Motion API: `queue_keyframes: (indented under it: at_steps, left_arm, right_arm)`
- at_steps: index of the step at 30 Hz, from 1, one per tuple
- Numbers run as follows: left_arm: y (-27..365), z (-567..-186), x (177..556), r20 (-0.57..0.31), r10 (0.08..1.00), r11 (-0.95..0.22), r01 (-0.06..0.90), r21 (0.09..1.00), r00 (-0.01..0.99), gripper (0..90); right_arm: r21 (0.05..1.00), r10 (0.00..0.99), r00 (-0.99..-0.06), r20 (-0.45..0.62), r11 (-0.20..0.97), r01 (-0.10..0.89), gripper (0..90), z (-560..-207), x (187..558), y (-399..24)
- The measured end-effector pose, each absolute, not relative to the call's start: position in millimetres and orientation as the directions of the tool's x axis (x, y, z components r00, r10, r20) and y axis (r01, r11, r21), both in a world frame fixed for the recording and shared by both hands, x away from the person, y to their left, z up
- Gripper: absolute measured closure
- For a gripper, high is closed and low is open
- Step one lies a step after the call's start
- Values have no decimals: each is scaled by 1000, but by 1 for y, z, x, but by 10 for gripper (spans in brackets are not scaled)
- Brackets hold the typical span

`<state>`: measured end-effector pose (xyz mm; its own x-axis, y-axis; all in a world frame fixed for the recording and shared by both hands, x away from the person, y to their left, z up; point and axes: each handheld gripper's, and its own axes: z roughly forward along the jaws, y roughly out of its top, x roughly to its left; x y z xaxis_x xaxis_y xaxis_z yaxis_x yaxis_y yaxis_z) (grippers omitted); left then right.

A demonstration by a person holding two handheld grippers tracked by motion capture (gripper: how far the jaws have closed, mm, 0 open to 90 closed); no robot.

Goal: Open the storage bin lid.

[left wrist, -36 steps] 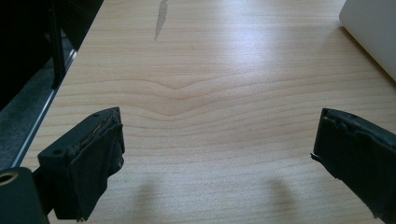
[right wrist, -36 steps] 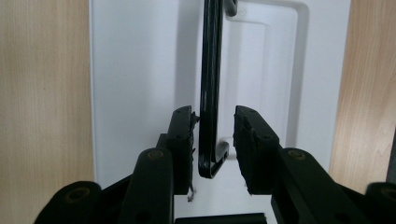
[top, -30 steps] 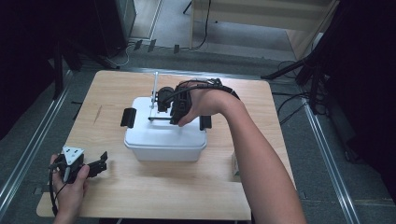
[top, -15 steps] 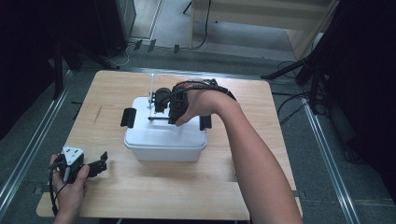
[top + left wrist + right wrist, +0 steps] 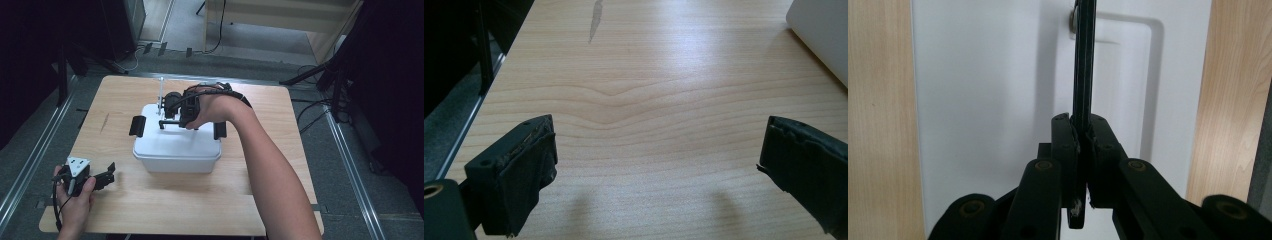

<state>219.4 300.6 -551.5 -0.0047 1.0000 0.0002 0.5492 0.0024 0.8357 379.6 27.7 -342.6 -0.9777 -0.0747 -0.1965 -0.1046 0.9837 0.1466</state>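
Wooden surface [image 5: 280, 165]: white lidded box [image 5: 176, 145] at centre. Your right gripper [image 5: 1082, 142] has just been closing, its fingers now clenched on the lid's black handle [image 5: 1083, 65]. Left gripper [image 5: 659, 170] idle, fingers released. Step: grasp made; next, lift straight up.

Pale wood, white plastic, black rubbery pads

The worktop [image 5: 280, 150] is light, matt wood with visible grain; the box [image 5: 175, 150] looks like smooth white plastic with a slight sheen, its handle [image 5: 1083, 60] glossy black; the left gripper [image 5: 659, 170] pads look rough and frayed.
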Motion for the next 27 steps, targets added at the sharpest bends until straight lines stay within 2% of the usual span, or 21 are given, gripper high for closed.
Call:
queue_keyframes:
  at_steps: [11, 27]
  left_arm:
    - [301, -552, 219, -2, 1000, 5, 548, 836, -5, 27]
    - [300, -552, 219, -1, 1000, 4, 546, 838, -5, 27]
  right_arm:
    - [139, -92, -972, -214, 983, -123, 851, -338, 378, 30]
    - [183, -95, -969, -226, 973, -138, 853, -317, 376, 23]
